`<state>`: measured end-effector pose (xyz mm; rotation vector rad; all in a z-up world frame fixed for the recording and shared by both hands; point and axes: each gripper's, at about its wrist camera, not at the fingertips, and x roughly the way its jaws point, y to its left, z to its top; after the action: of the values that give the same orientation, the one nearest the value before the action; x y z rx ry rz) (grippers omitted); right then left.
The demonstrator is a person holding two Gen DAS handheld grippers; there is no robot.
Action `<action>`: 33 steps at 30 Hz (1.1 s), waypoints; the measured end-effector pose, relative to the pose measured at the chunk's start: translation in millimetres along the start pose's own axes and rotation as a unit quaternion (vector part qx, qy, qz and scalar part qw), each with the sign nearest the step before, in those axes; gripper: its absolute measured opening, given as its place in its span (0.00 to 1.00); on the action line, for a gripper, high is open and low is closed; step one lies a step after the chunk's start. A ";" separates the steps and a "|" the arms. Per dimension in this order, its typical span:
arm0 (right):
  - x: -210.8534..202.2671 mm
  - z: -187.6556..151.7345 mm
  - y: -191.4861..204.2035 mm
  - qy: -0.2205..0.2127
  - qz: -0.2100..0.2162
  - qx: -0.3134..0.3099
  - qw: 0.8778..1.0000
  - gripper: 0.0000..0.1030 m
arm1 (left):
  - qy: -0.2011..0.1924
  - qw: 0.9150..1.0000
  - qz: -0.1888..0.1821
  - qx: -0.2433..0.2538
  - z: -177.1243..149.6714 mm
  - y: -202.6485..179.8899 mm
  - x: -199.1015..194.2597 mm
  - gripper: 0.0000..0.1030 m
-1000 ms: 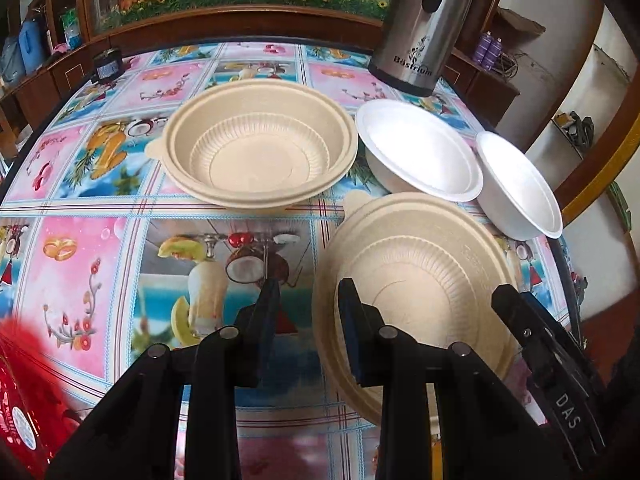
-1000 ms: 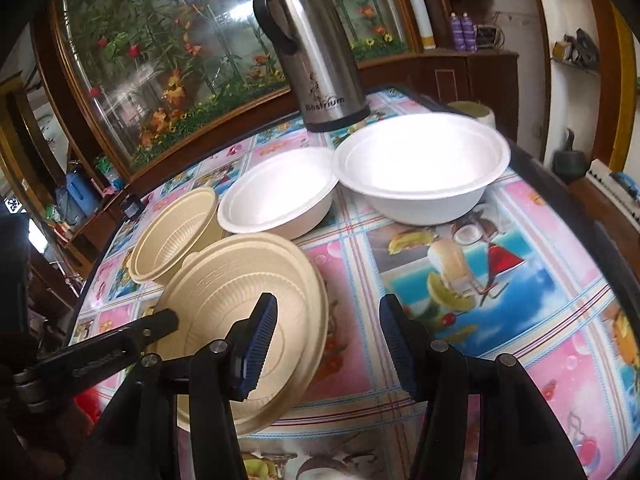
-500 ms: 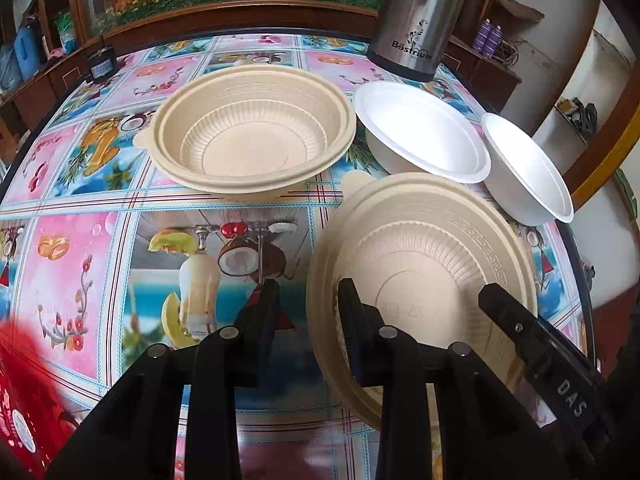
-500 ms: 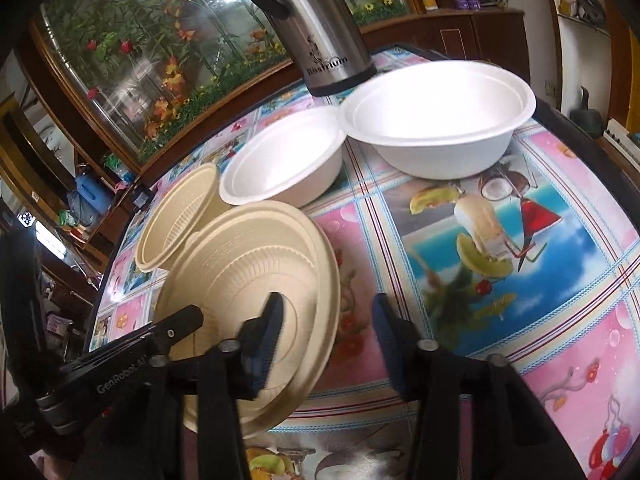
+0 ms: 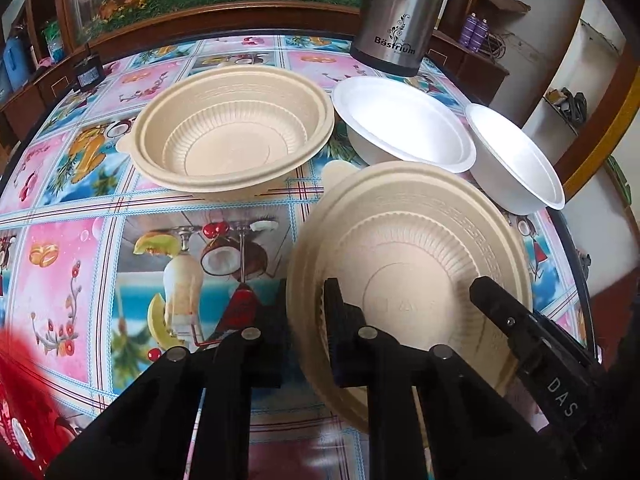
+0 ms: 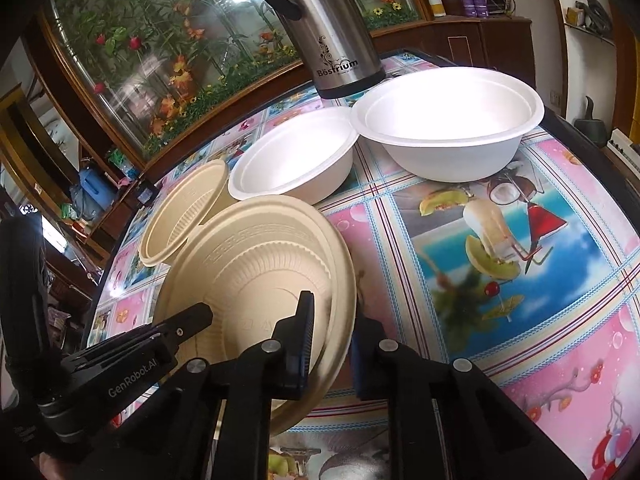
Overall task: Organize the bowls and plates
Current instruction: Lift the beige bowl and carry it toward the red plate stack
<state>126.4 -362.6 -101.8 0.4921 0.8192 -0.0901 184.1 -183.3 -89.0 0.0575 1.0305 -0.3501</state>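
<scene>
A ribbed beige plate [image 5: 404, 264] sits nearest me, tilted, and both grippers have hold of it. My left gripper [image 5: 306, 332] is shut on its left rim, one finger inside and one outside. On the opposite rim my right gripper [image 6: 332, 344] has its jaws closing, and the pads press on the beige plate [image 6: 264, 264]. One right finger [image 5: 516, 320] shows inside the plate in the left wrist view. A second beige bowl [image 5: 232, 140] stands behind on the left. Two white bowls [image 5: 404, 124] [image 5: 516, 156] stand side by side at the back right.
A steel thermos jug [image 5: 400, 12] stands at the far edge behind the white bowls. The table's fruit-print cloth [image 5: 80, 240] runs to a dark rim [image 6: 600, 160] on the right. A small black device [image 5: 86, 72] lies far left, and something red [image 5: 16, 400] is near left.
Both pairs of jaws have narrowed onto the near beige plate's rims, the left from a small gap, the right from wide apart. The plate now sits more tilted.
</scene>
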 end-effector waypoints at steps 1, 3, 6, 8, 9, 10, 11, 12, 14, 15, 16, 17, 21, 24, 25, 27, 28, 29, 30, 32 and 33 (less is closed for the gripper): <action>-0.5 -0.1 -0.2 0.000 0.000 0.001 1.000 0.15 | 0.000 1.000 0.000 0.001 -0.7 -0.3 -1.1 0.12; -1.6 -1.2 -0.6 0.000 0.000 0.002 1.000 0.14 | 0.003 1.000 -0.002 0.000 -1.8 -0.3 -2.2 0.12; -7.8 -5.0 1.5 -0.010 -0.010 -0.001 1.000 0.13 | 0.005 1.000 -0.003 -0.002 -5.8 0.9 -7.6 0.12; -15.3 -8.7 8.0 -0.026 -0.016 -0.010 0.999 0.13 | 0.001 1.000 -0.004 -0.004 -9.6 4.6 -16.8 0.12; -19.5 -11.1 11.9 -0.033 -0.020 -0.014 0.999 0.13 | -0.002 1.000 -0.003 -0.005 -10.6 5.9 -20.2 0.12; -22.5 -13.6 16.0 -0.038 -0.022 -0.019 0.999 0.13 | -0.006 1.000 0.001 -0.007 -12.4 9.7 -27.2 0.12; -25.5 -16.6 21.2 -0.040 -0.025 -0.023 0.999 0.13 | -0.009 1.000 0.003 -0.008 -13.6 12.3 -31.8 0.12; -28.2 -19.5 25.5 -0.041 -0.024 -0.025 0.999 0.13 | -0.012 1.000 0.005 -0.010 -14.9 15.7 -37.5 0.12; -34.4 -23.1 35.9 -0.041 -0.020 -0.030 0.998 0.13 | -0.019 1.000 0.004 -0.016 -18.1 23.6 -50.5 0.12; -39.1 -24.2 41.4 -0.045 -0.018 -0.034 0.998 0.13 | -0.023 1.000 0.004 -0.019 -19.9 27.0 -56.6 0.12; -44.3 -24.9 47.6 -0.049 -0.017 -0.039 0.998 0.13 | -0.029 0.999 0.003 -0.023 -21.6 30.6 -64.2 0.12; -50.9 -25.2 55.2 -0.054 -0.017 -0.047 0.997 0.13 | -0.037 0.999 0.003 -0.026 -23.4 34.8 -73.3 0.12; -76.9 -30.1 85.3 -0.078 -0.012 -0.077 0.994 0.13 | -0.066 0.997 0.008 -0.034 -29.0 48.9 -107.2 0.12; -93.4 -36.3 105.8 -0.091 -0.004 -0.092 0.992 0.13 | -0.084 0.996 0.014 -0.040 -33.5 60.7 -130.2 0.12; -97.4 -38.1 111.7 -0.095 -0.002 -0.096 0.991 0.12 | -0.092 0.995 0.016 -0.043 -36.3 66.0 -139.3 0.12; -107.1 -43.2 126.0 -0.103 0.004 -0.107 0.989 0.12 | -0.103 0.993 0.019 -0.049 -41.5 74.9 -151.6 0.12; -111.0 -45.3 133.8 -0.106 0.007 -0.113 0.988 0.12 | -0.109 0.992 0.022 -0.052 -45.0 81.3 -159.9 0.12; -115.3 -48.0 141.8 -0.109 0.010 -0.119 0.987 0.12 | -0.113 0.992 0.023 -0.055 -46.9 85.7 -164.9 0.12; -119.9 -51.3 149.7 -0.113 0.014 -0.125 0.986 0.12 | -0.117 0.991 0.026 -0.058 -49.6 91.2 -170.6 0.12; -126.5 -56.7 163.6 -0.117 0.021 -0.137 0.983 0.12 | -0.127 0.989 0.031 -0.065 -56.4 103.1 -182.9 0.12; -129.5 -60.0 171.7 -0.120 0.024 -0.144 0.982 0.12 | -0.131 0.988 0.034 -0.068 -59.4 108.6 -187.9 0.12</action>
<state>42.1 -197.7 22.9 0.2223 0.5716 0.0152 81.5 -19.9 26.7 -0.0755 0.7881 -0.2177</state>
